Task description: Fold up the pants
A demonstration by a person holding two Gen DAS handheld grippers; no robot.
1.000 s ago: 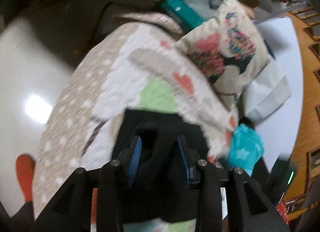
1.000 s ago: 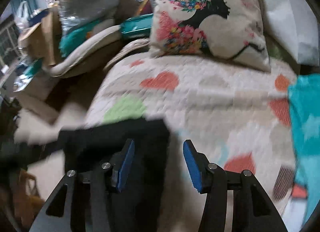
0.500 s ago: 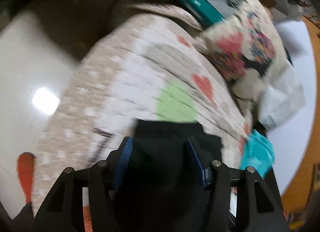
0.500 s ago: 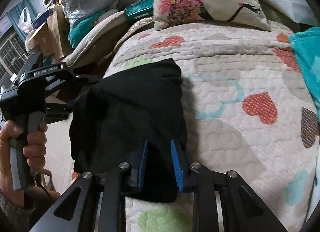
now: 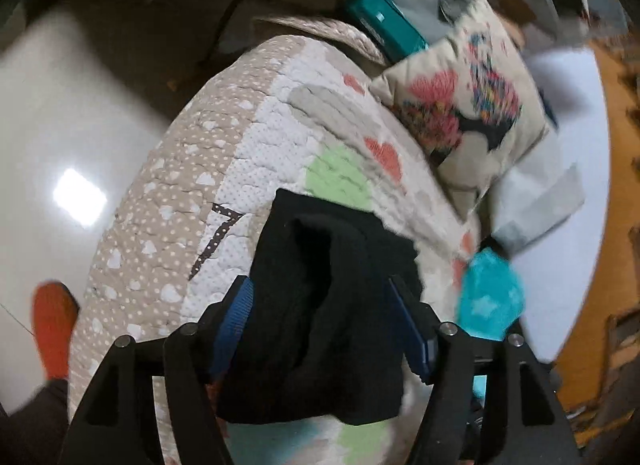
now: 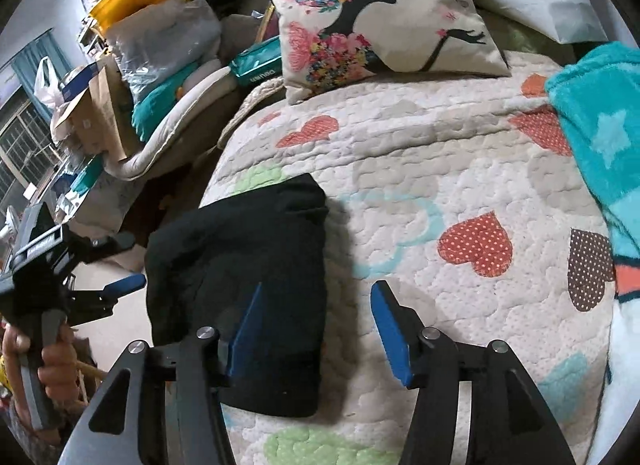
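- The black pants (image 6: pixel 256 273) lie on the bed as a compact, thick bundle of several layers, on the heart-patterned quilt (image 6: pixel 440 169) near its edge; an open fold shows down the middle in the left wrist view (image 5: pixel 320 285).
- Left gripper (image 5: pixel 320 321): jaws opening, with the pants between them; the blue pads (image 5: pixel 236 317) stand at the bundle's flanks and I cannot tell whether they press.
- Right gripper (image 6: pixel 316 329): jaws opening; the left pad lies over the bundle's near edge, the right pad over bare quilt. Nothing is gripped.
- Against half a second ago: the right jaws, then pinched on the cloth's near edge, have let go and spread. The left jaws stand wider than a second ago.
- The printed cushion (image 6: pixel 380 21) sits at 12 o'clock of the pants, the teal blanket (image 6: pixel 600 125) at 3 o'clock.
- The left wrist view is motion-blurred; the gripper frames cover the bundle's near edge. A hand (image 6: pixel 52 365) holds the left gripper's handle at 9 o'clock.
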